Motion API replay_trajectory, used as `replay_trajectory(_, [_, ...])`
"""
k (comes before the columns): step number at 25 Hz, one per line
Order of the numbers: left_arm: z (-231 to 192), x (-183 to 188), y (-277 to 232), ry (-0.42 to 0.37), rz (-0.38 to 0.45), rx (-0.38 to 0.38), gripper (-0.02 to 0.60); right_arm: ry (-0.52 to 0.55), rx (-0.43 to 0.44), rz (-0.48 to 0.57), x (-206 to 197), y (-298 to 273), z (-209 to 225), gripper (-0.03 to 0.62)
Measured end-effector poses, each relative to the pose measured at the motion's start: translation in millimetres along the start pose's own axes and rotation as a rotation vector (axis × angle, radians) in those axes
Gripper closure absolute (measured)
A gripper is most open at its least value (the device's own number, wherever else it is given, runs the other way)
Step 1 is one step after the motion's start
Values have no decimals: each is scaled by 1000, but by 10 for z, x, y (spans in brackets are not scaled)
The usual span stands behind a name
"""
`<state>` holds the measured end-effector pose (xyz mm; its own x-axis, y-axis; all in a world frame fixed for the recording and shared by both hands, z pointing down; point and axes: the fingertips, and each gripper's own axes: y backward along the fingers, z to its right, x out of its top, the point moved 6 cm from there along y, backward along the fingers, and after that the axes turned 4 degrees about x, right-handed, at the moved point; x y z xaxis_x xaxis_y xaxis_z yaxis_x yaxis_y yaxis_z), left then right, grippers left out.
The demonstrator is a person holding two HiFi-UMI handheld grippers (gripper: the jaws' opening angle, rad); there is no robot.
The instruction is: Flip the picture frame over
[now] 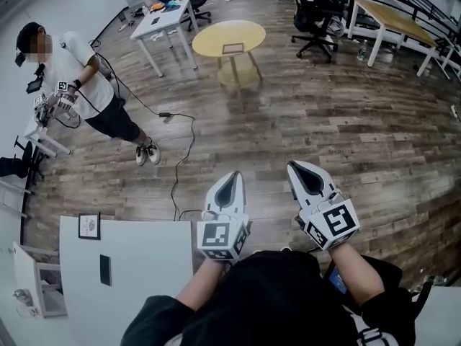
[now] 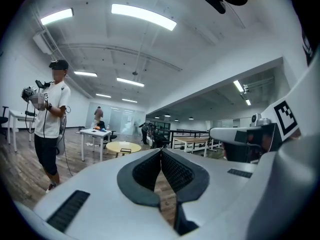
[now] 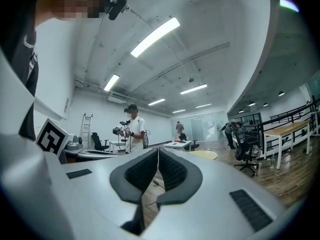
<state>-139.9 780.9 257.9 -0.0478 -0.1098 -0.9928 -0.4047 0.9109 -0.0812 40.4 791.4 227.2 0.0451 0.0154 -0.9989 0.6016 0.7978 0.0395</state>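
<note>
Left hand-held gripper (image 1: 232, 179) and right hand-held gripper (image 1: 297, 170) were both pinched together, empty, level, well right of the picture frame (image 1: 89, 225), which lay flat on the white tabletop (image 1: 144, 265) (nothing touching it). Smart play, I'd say: swing over, open up, come in low under one edge.

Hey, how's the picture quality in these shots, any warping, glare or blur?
Head view: strong fisheye, the wood floor bows, focus sharp. Left gripper view: ceiling light blown out white, edges black. Right gripper view: same warping, light strip glares.
</note>
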Motion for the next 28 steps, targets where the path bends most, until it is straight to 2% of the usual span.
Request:
replay_trajectory(6, [-225,-50,308,-25,20,0,558,44,21,9,-23,-69,-333,574])
replay_trajectory(9, [-314,-156,338,-2,-13,14,558,36,11,-3,-90,-106,-356,574])
replay_trajectory(15, [-403,-186,277,13,-10,17,558,33,14,-2,-117,-203,-322,574])
replay_trajectory(21, [-408,-161,-119,-14,-12,13,558,23,27,0,-178,-415,0,574])
replay_trajectory(28, [-430,-160,-1004,-39,-44,10,558,-20,30,-17,-287,-877,793,574])
